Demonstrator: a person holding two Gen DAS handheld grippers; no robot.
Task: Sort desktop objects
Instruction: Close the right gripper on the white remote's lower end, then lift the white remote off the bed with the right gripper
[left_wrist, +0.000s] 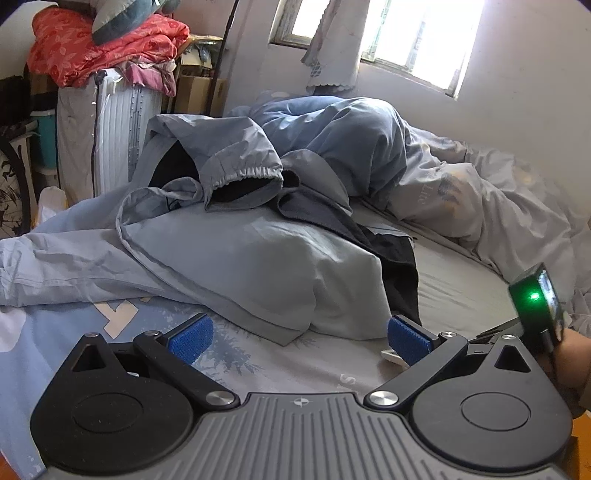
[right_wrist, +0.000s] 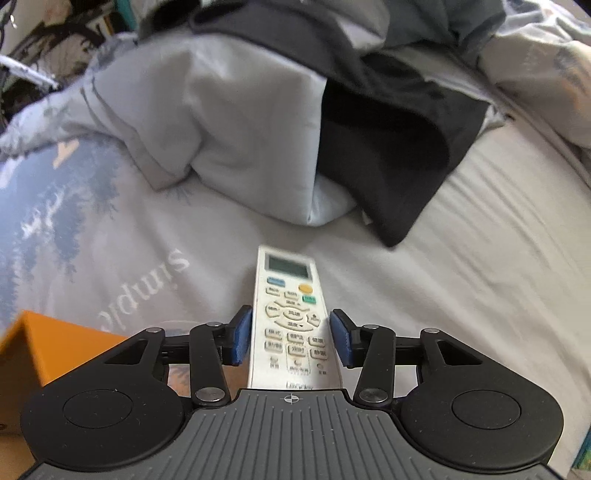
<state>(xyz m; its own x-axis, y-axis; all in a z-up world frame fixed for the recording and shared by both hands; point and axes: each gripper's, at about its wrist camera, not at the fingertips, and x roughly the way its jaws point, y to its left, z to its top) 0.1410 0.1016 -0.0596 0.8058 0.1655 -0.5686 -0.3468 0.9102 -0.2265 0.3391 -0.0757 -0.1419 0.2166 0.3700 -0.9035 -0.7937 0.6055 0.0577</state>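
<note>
A white air-conditioner remote (right_wrist: 291, 317) lies lengthwise on the bed sheet, screen end away from me. My right gripper (right_wrist: 291, 338) straddles its button end; the blue pads (right_wrist: 242, 338) stand close to its sides, the left near touching, the right with a small gap. My left gripper (left_wrist: 299, 341) is open wide and empty, low over the sheet in front of a grey-blue pillow (left_wrist: 258, 269). A white corner of the remote (left_wrist: 391, 356) peeks beside its right pad. The right gripper's body with a green light (left_wrist: 535, 299) shows at the right edge.
An orange box (right_wrist: 48, 350) stands at the left of the right gripper. A black garment (right_wrist: 391, 166) and a grey jacket (left_wrist: 240, 166) lie over the pillow. Rumpled bedding (left_wrist: 461, 199) fills the right. A suitcase (left_wrist: 122, 125) and red quilts (left_wrist: 99, 48) stand beyond the bed.
</note>
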